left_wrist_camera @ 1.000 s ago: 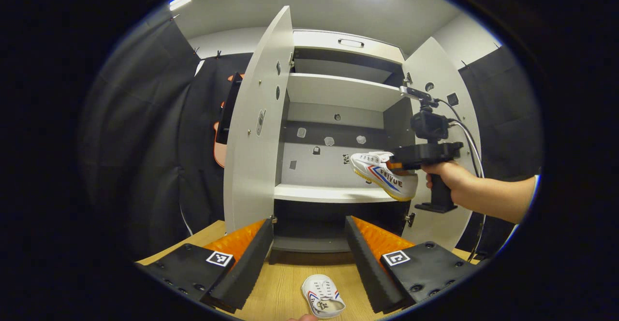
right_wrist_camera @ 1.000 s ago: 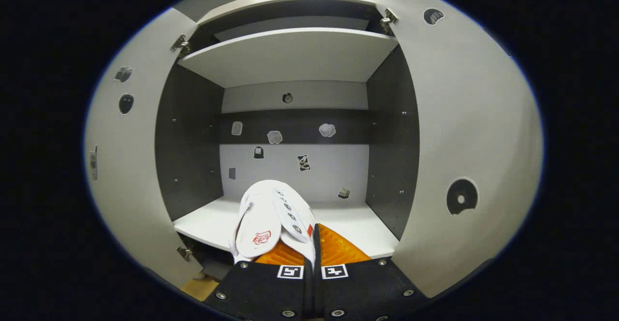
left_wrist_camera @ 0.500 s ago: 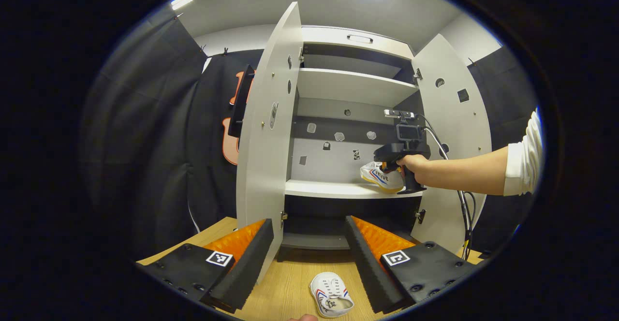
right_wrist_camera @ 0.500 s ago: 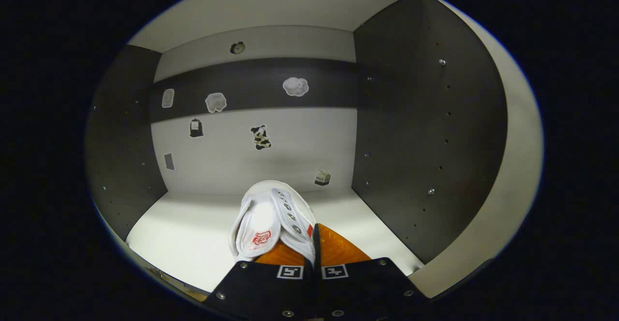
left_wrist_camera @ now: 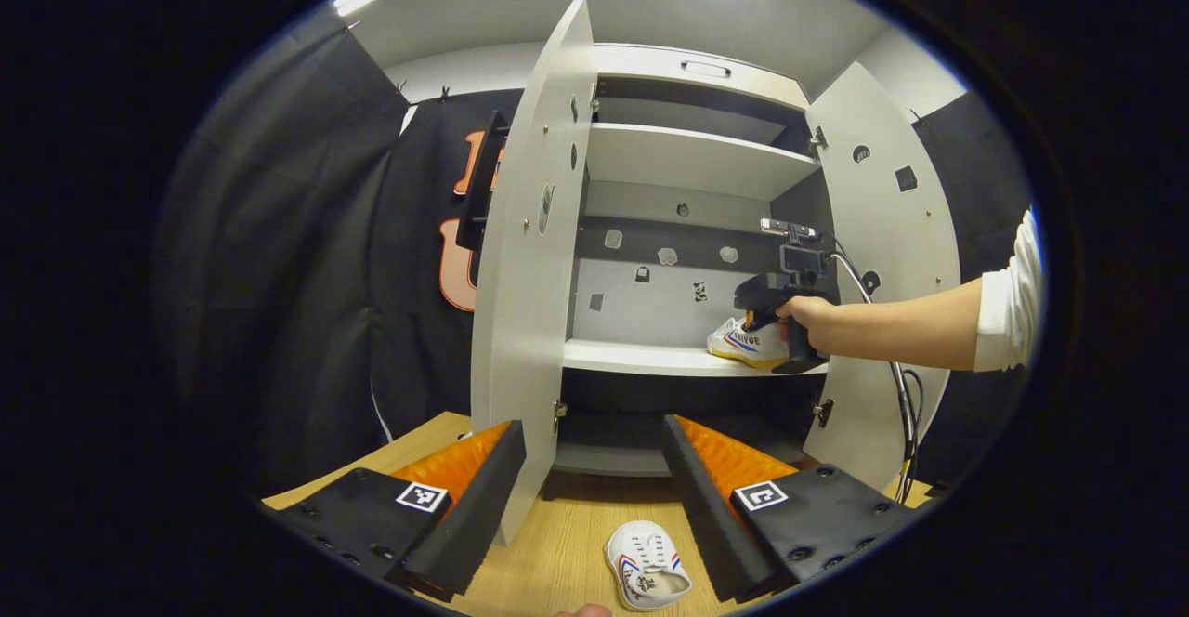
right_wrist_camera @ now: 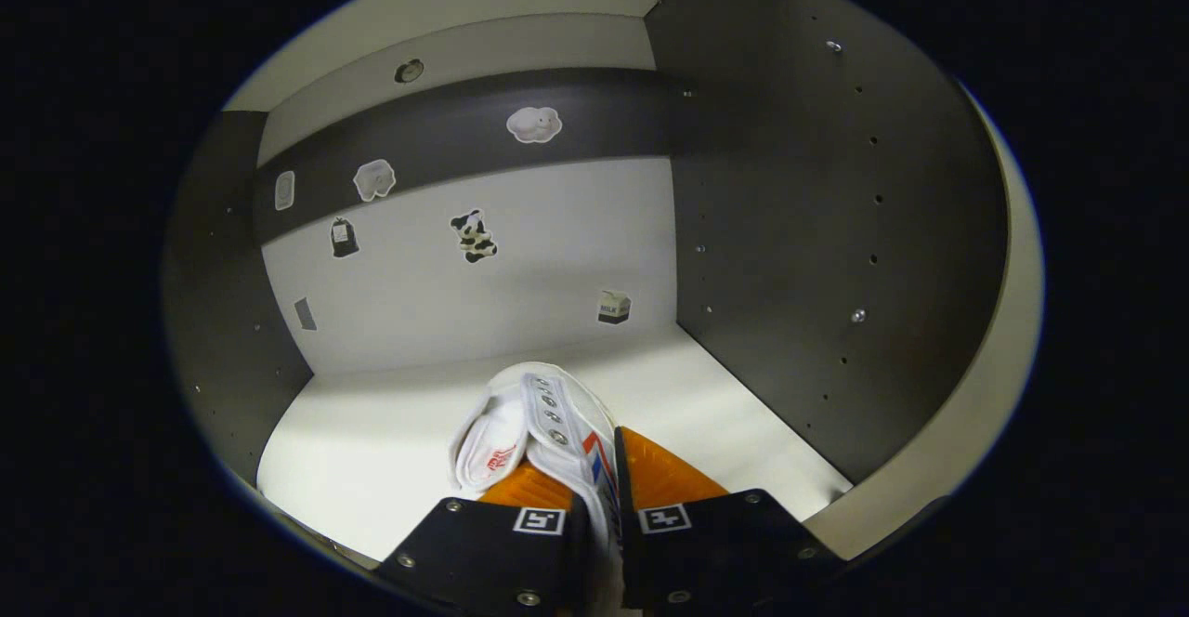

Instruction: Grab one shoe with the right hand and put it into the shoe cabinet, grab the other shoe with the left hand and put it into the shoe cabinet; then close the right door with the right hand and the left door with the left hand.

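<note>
In the left gripper view, the left gripper (left_wrist_camera: 594,478) is wide open and holds nothing; its two fingers stand well apart at about 7 and 5 o'clock. Between them, near 6 o'clock, a small white canvas shoe with red and blue stripes (left_wrist_camera: 647,577) lies on the light wooden floor (left_wrist_camera: 548,552). Above, the white shoe cabinet with dark inner walls (left_wrist_camera: 687,157) has both doors open. Toward 3 o'clock, a hand (left_wrist_camera: 810,318) holds the right gripper (left_wrist_camera: 754,315) at the second white shoe with a yellow sole (left_wrist_camera: 746,343), which rests on the white middle shelf (left_wrist_camera: 641,357). In the right gripper view, the right gripper is clenched on the collar of this shoe, near 6 o'clock
</note>
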`<state>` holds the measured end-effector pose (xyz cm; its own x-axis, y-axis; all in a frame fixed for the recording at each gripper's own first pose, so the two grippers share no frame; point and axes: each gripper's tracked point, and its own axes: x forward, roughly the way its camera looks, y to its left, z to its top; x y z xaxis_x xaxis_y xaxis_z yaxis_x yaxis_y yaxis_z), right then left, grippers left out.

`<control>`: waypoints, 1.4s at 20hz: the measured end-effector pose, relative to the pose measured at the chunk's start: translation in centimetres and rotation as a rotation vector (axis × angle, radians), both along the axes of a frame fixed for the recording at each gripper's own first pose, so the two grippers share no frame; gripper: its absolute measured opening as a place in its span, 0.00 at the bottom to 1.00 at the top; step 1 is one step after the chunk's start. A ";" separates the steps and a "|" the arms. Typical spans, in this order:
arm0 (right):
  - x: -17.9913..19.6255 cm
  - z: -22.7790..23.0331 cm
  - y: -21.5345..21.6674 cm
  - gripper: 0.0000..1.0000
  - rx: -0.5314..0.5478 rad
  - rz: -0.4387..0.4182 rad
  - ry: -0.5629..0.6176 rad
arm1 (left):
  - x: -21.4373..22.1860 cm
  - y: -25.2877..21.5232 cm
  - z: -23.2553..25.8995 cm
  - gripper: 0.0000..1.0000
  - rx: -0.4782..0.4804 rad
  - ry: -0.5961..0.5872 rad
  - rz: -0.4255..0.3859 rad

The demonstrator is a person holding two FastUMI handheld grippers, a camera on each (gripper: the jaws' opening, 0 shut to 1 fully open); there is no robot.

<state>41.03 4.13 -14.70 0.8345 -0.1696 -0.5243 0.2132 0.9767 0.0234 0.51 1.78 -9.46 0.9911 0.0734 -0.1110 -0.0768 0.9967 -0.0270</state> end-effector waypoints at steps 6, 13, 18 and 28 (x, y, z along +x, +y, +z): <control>-1.8 2.2 -0.1 0.42 0.005 0.034 -0.043 | 0.4 -0.2 -0.3 0.96 -0.012 0.002 -0.008; -6.8 10.9 1.8 0.66 0.018 0.163 -0.248 | 0.6 -1.0 -0.1 0.96 -0.033 -0.003 -0.030; -12.9 14.2 2.5 0.72 0.008 0.249 -0.335 | 0.5 -1.5 0.0 0.96 -0.036 -0.007 -0.043; -27.4 10.9 0.0 0.83 -0.036 0.281 -0.459 | -0.2 -1.8 -1.7 0.96 -0.032 0.052 -0.071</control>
<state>13.64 4.17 -3.83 0.9923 0.0819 -0.0931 -0.0806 0.9966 0.0177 0.34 -0.05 -11.13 0.9865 -0.0011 -0.1635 -0.0083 0.9983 -0.0569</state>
